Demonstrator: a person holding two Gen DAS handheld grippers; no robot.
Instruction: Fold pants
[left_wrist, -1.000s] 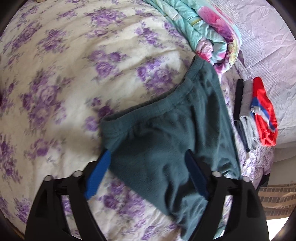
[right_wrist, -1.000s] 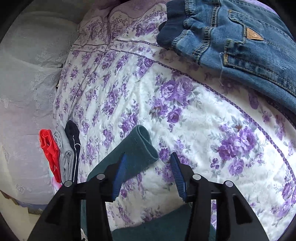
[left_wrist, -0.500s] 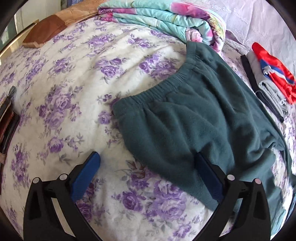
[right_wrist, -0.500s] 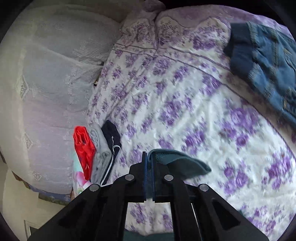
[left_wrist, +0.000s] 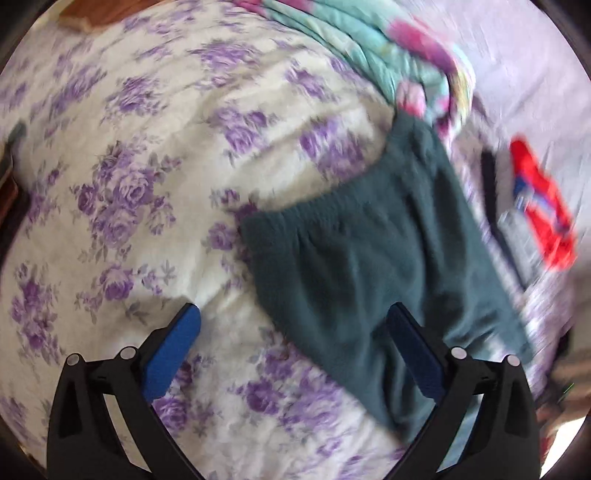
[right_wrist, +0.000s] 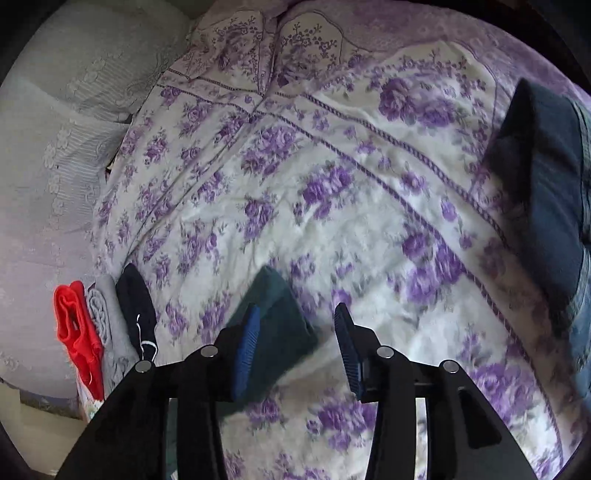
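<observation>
Dark teal fleece pants (left_wrist: 369, 258) lie on the purple-flowered bed cover (left_wrist: 147, 166), waistband toward the far side. My left gripper (left_wrist: 291, 310) hangs open and wide above their near edge. Its right finger is over the cloth and its left finger over bare cover. In the right wrist view the end of a teal pant leg (right_wrist: 280, 325) lies between the fingers of my right gripper (right_wrist: 297, 310). Those jaws are opening. The cloth rests beside the left pad (right_wrist: 245, 343), and the right pad stands clear of it.
A folded teal and pink quilt (left_wrist: 369, 48) lies beyond the waistband. Folded red (right_wrist: 74, 325), grey (right_wrist: 107, 321) and dark (right_wrist: 138, 310) garments sit in a row near the bed's left edge. Blue jeans (right_wrist: 546, 206) lie at the right. Pale pillows (right_wrist: 74, 110) line the far left.
The right gripper closed on the pant leg end, carried it sideways away from the jeans, then spread its jaws again. The left gripper stayed open over the pants, shifting only slightly.
</observation>
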